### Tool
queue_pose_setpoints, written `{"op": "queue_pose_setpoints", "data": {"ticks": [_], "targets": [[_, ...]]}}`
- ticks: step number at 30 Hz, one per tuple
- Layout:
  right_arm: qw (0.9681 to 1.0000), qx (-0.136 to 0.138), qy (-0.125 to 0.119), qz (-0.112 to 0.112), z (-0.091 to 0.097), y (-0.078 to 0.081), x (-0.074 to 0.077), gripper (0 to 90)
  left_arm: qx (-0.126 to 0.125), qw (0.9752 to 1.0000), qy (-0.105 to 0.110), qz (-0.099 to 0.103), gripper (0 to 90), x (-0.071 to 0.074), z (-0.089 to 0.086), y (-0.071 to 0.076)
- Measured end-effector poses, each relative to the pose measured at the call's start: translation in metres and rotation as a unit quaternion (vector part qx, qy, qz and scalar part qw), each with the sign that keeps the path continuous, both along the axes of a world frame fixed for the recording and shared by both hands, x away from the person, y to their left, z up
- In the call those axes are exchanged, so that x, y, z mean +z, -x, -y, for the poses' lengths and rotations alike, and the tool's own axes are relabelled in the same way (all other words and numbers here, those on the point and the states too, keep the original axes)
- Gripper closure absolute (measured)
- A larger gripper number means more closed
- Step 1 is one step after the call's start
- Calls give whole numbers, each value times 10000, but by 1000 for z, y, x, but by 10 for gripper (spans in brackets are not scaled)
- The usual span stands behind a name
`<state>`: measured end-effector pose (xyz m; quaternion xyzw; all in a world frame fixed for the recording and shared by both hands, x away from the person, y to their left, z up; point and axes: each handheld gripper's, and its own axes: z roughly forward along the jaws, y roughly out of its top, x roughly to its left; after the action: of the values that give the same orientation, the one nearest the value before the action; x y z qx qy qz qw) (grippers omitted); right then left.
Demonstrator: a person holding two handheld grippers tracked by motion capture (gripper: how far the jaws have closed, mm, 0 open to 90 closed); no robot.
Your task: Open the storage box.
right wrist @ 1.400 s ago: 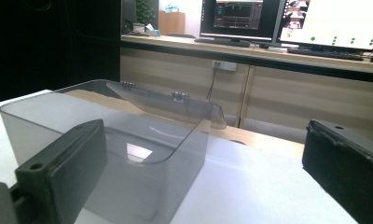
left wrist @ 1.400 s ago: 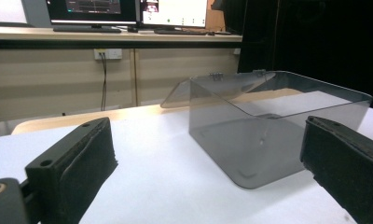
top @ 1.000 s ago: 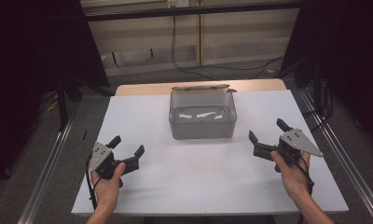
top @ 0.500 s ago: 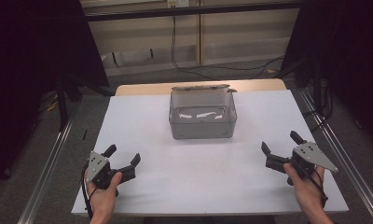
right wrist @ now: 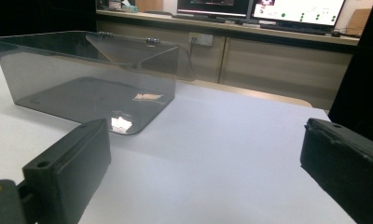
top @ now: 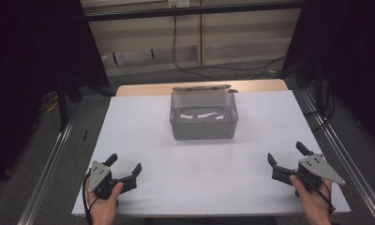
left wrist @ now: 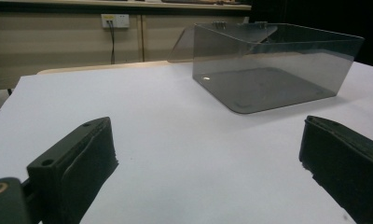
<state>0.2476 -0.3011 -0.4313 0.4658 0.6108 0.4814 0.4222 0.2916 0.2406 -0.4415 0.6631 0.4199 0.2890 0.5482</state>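
Box (top: 203, 116) of clear, stiff, likely light and slippery plastic is seen far-centre on the white surface (top: 143, 126); a thin wall is best pinched. Left gripper (top: 124, 169) and right gripper (top: 285, 159) are held empty, fingers spread.

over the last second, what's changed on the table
Both hands drew back toward the person's edge of the table: the left tongs slid down and slightly outward, the right tongs likewise toward the near right corner. Both remain open and hold nothing. The clear box with its lid up stayed put.
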Motion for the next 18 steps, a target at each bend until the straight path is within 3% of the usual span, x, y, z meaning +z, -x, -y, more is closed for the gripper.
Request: {"op": "queue_pose_setpoints", "data": {"ticks": [4,8,13,18], "targets": [[10000,-37,-41,15,3,5,-3,12,116,9999,-7,75,33,1,-3,1],[9999,-79,-42,-113,5,6,-9,14,265,9996,22,41,33,0,-4,1],[9999,-97,-125,-31,6,5,-9,11,403,9992,-26,-26,33,0,-3,-1],[9998,-20,-192,36,7,3,-9,4,279,9996,33,-89,31,0,-2,-2]]}}
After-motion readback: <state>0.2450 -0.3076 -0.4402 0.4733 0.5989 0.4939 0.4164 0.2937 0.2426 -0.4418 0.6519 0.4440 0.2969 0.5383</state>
